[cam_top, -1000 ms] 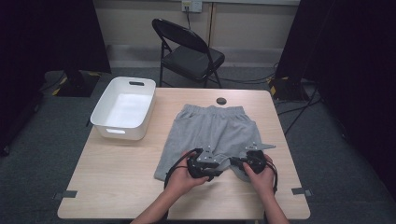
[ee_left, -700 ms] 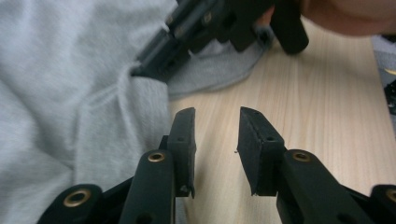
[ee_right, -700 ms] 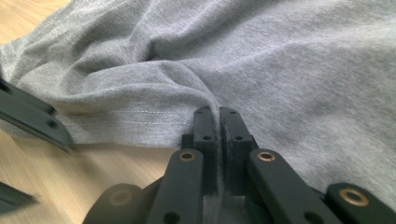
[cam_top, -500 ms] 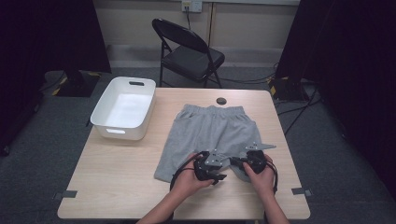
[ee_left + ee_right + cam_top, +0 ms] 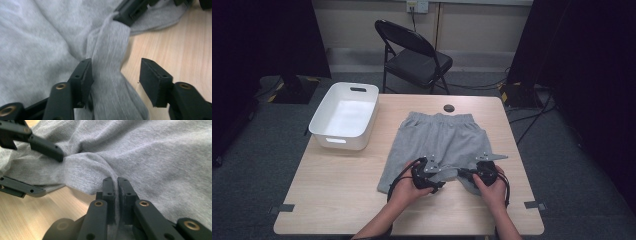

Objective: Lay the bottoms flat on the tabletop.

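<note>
Grey shorts [image 5: 439, 140] are spread flat mid-bench [image 5: 337, 185], hem nearest the person. Hem fold is pinched by right gripper [image 5: 116, 182], fingers closed; left gripper [image 5: 115, 72] fingers are spread wide w/ hem between. White bin [image 5: 344, 115] sits left.

White bin [image 5: 346, 116] on table [image 5: 337, 185]; chair [image 5: 414, 52] behind.

Both hands sit close together, low at the near edge. Left gripper [image 5: 115, 75] has its jaws spread wide, while right gripper [image 5: 116, 192] is pinched closed on cloth.
</note>
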The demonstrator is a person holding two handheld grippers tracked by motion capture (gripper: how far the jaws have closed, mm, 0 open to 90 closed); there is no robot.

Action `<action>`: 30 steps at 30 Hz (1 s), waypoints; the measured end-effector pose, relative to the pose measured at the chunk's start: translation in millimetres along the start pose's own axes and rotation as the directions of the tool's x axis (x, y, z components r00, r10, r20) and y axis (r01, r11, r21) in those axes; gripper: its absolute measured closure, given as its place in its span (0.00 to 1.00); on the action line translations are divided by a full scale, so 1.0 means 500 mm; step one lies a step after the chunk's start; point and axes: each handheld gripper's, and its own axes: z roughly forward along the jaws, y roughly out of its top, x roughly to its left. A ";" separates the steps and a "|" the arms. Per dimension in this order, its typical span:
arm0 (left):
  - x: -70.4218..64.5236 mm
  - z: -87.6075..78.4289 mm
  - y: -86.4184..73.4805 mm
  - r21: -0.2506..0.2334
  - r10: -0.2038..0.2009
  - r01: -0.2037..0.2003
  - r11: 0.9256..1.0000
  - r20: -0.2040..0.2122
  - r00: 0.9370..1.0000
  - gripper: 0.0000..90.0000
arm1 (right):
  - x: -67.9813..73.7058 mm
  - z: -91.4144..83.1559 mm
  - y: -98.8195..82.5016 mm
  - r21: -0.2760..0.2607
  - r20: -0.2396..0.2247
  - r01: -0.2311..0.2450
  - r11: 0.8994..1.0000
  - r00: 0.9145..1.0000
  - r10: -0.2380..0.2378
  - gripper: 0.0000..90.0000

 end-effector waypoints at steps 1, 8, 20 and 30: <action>-0.001 0.000 -0.002 0.002 -0.002 0.002 1.000 -0.001 1.000 0.51 | 0.000 0.000 0.000 -0.001 -0.001 -0.001 1.000 1.000 0.001 0.95; -0.005 -0.012 0.000 -0.022 -0.007 0.007 1.000 0.035 0.999 0.52 | 0.001 0.000 0.000 0.001 0.004 0.003 1.000 1.000 -0.003 0.95; -0.052 0.018 0.020 -0.035 0.044 -0.039 0.999 0.136 0.990 0.52 | 0.001 0.000 0.000 0.003 0.004 0.002 1.000 1.000 -0.002 0.94; -0.024 0.019 0.012 -0.017 0.004 -0.003 1.000 0.066 0.998 0.50 | 0.000 0.000 -0.001 -0.001 -0.001 0.000 1.000 1.000 0.000 0.94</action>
